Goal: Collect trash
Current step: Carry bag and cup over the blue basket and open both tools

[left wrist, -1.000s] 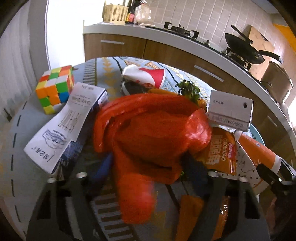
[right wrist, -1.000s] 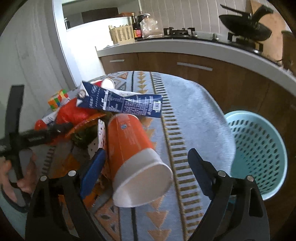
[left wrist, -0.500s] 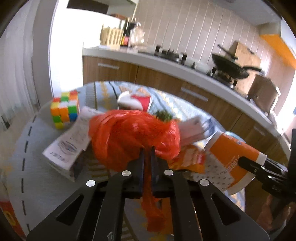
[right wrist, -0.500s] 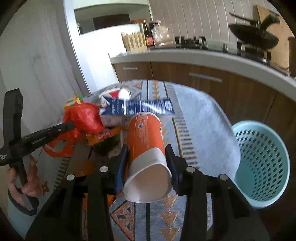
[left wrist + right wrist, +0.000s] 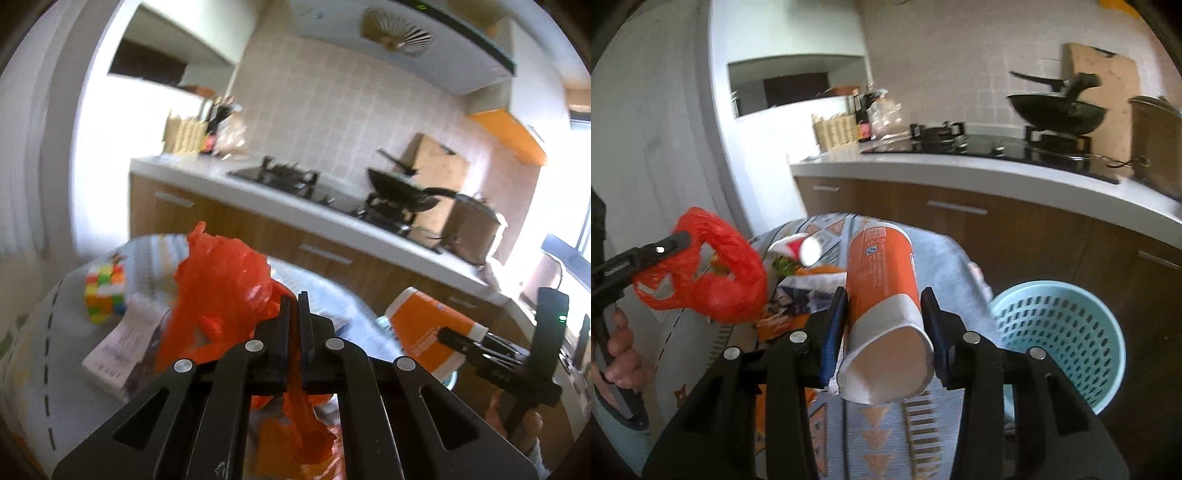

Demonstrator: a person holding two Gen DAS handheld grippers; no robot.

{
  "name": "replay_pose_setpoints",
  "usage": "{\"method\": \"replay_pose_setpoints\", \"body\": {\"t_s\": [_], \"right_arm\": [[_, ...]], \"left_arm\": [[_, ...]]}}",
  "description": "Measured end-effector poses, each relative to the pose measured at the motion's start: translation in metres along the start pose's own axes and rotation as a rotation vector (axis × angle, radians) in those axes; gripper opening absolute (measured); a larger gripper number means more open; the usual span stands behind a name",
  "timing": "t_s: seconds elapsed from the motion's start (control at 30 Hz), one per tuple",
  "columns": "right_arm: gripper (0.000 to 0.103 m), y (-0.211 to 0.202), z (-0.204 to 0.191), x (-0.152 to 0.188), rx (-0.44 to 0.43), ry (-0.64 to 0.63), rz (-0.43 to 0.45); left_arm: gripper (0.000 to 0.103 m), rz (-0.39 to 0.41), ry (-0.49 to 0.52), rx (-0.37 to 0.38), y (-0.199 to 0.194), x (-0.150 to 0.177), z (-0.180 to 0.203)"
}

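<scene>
In your left wrist view, your left gripper (image 5: 294,295) is clenched on the crumpled red plastic bag (image 5: 221,291), fingers nearly touching with a strip of the film pinched between them. A second ago the bag lay on the table (image 5: 40,354) among the litter with the fingers apart; now it hangs clear above the cloth. The multicoloured puzzle cube (image 5: 104,293) sits at nine o'clock, and at three o'clock your right gripper (image 5: 448,334) carries the orange-and-white paper cup (image 5: 424,328).

In your right wrist view, your right gripper (image 5: 884,317) grasps that cup (image 5: 882,295), squeezing its white rim oval; earlier the fingers stood wide around it. The pale blue perforated plastic basket (image 5: 1067,339) stands beside the table (image 5: 945,258) at four o'clock. At nine o'clock, your left gripper (image 5: 677,240) holds the bag (image 5: 713,280) aloft.
</scene>
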State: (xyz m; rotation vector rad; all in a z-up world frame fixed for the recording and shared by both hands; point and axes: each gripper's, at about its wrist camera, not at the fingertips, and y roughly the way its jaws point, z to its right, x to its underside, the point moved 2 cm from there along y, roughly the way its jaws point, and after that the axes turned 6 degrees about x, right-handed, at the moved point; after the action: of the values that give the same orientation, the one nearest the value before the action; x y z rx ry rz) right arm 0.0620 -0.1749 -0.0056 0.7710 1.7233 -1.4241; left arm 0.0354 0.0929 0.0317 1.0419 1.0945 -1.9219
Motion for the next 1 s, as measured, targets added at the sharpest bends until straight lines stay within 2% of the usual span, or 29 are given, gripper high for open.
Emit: {"method": "replay_pose_setpoints", "body": {"t_s": [0.23, 0.47, 0.63, 0.8, 0.9, 1.0], "right_arm": [[0.037, -0.017, 0.052, -0.007, 0.096, 0.073, 0.048], [0.037, -0.030, 0.111, 0.000, 0.207, 0.157, 0.059], [0.037, -0.029, 0.160, 0.020, 0.307, 0.227, 0.008], [0.039, -0.011, 0.197, 0.046, 0.416, 0.259, -0.104], [0.039, 0.003, 0.217, 0.068, 0.437, 0.289, -0.194], [0.040, 0.015, 0.230, 0.082, 0.436, 0.311, -0.245]], "left_arm": [[0.002, 0.051, 0.113, 0.138, 0.002, -0.024, 0.065], [0.002, 0.006, 0.198, 0.263, 0.050, -0.032, 0.135], [0.002, -0.092, 0.214, 0.331, 0.107, -0.013, 0.177], [0.002, -0.245, 0.242, 0.356, 0.171, 0.037, 0.213], [0.002, -0.339, 0.254, 0.352, 0.208, 0.070, 0.226], [0.003, -0.425, 0.284, 0.331, 0.239, 0.098, 0.234]]}}
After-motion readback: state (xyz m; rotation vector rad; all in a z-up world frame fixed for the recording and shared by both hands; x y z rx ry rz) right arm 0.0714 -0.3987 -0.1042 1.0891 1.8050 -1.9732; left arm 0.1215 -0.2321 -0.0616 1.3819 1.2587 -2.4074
